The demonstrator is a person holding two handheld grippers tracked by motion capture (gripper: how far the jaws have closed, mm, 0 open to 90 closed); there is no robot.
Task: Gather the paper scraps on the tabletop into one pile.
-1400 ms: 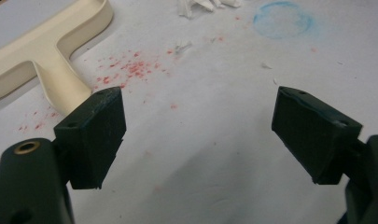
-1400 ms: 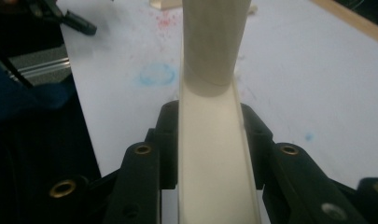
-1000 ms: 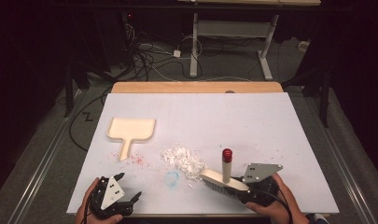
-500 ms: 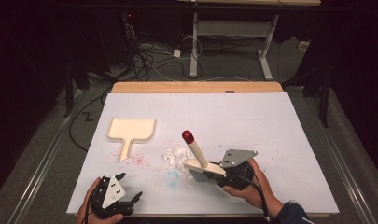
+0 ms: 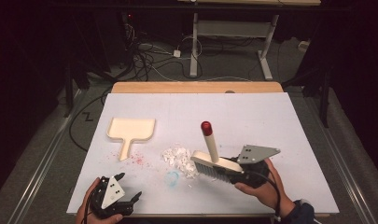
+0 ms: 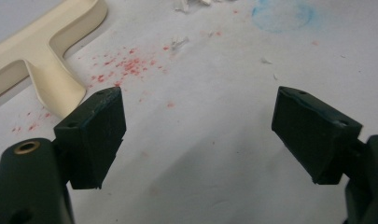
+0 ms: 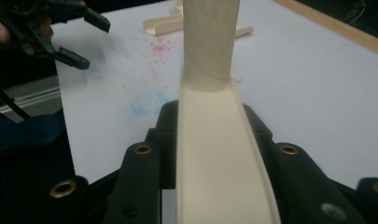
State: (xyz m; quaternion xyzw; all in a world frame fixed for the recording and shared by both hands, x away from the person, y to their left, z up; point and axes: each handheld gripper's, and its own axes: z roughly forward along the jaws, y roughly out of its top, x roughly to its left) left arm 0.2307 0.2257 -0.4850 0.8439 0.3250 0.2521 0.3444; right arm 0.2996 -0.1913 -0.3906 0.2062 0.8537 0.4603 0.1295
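My right gripper (image 5: 237, 171) is shut on a cream hand brush (image 5: 214, 163) with a red-tipped handle (image 5: 206, 127) that points up and away. In the right gripper view the brush (image 7: 210, 140) runs straight up between the jaws. Its bristles touch the table just right of a pile of white paper scraps (image 5: 177, 157). A cream dustpan (image 5: 130, 130) lies flat at the left of the sheet, and its handle (image 6: 51, 70) shows in the left gripper view. My left gripper (image 5: 126, 191) rests open near the front left edge, with nothing between its fingers (image 6: 95, 135).
The white sheet (image 5: 270, 116) covers a wooden table (image 5: 196, 87). Red specks (image 6: 126, 65) lie by the dustpan handle and a blue smudged ring (image 5: 171, 177) marks the sheet near the scraps. Cables and table legs crowd the dark floor behind.
My right gripper carried the brush left and forward, then swung it back right; the handle has tilted from upright to leaning left and back to near upright. The left gripper stayed still.
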